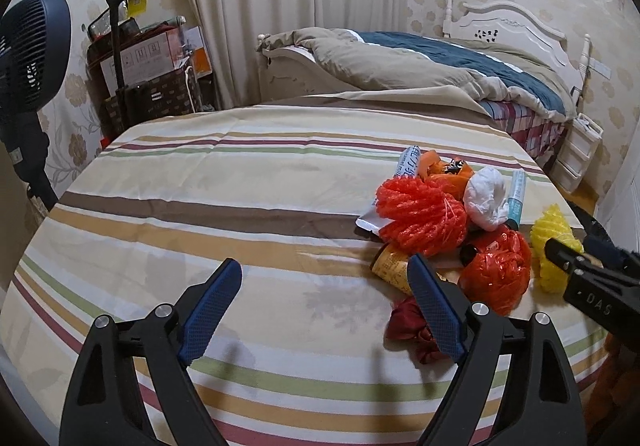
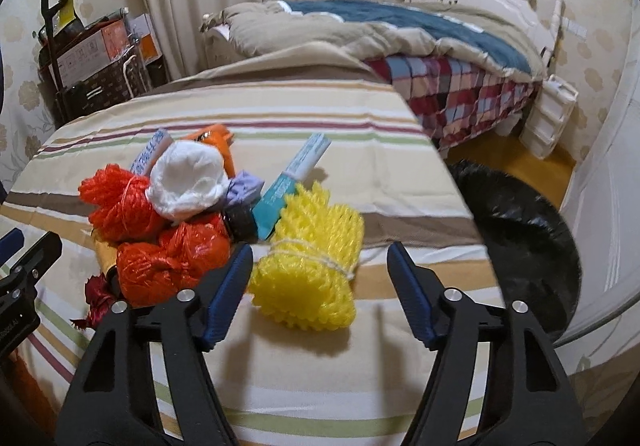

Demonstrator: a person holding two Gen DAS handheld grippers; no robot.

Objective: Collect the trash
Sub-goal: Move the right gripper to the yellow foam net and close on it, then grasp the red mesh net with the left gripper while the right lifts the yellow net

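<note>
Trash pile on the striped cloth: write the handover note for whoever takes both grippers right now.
Left gripper: open, empty, over bare striped cloth just left of the pile.
Right gripper: open, holding nothing, lined up on the yellow foam net, pads not touching it.
Pile, all on the cloth: yellow foam net, orange foam net, orange plastic bag, white wad, teal tube, dark red wrapper and more underneath.
Black trash bag sits on the floor past the cloth's right edge.
Done: nothing visibly collected.
Left: grip the yellow net, bag it, then the rest.
</note>
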